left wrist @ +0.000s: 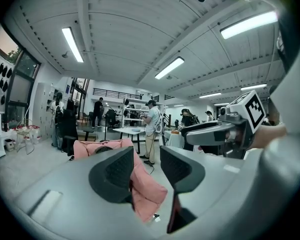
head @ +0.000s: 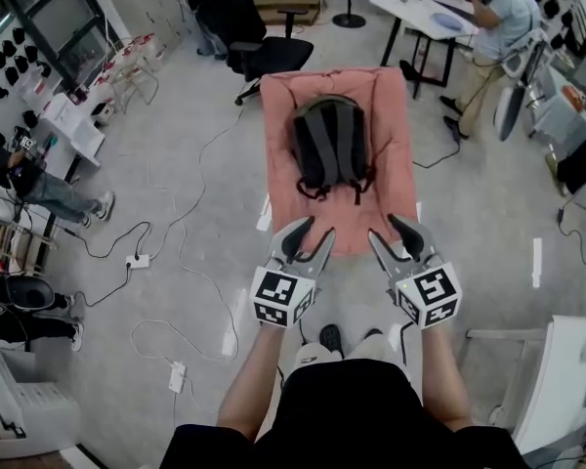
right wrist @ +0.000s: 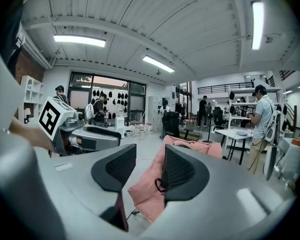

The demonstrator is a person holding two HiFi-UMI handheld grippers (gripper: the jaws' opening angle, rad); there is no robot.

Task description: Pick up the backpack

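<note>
Backpack (head: pixel 328 145) lies flat on pink pad (head: pixel 283 203) on the floor, just ahead of left gripper (head: pixel 313 234) and right gripper (head: pixel 389 230); left gripper view: jaws apart, gripping nothing, pad beyond; right gripper view: jaws apart, empty, pad beyond.

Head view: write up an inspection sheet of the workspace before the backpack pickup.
Surface: pink cover, long, wrinkled at the edges.
Job's things: backpack, dark grey, lying flat on the cover's far half, loose straps at its near end.
Clutter: nothing seen on the cover.
Grippers: left tool and right tool open, empty, over the cover's near end, short of the backpack.
Cables: white cables and power strip on the floor, left.
Surroundings: office chair, white table, standing person.
</note>
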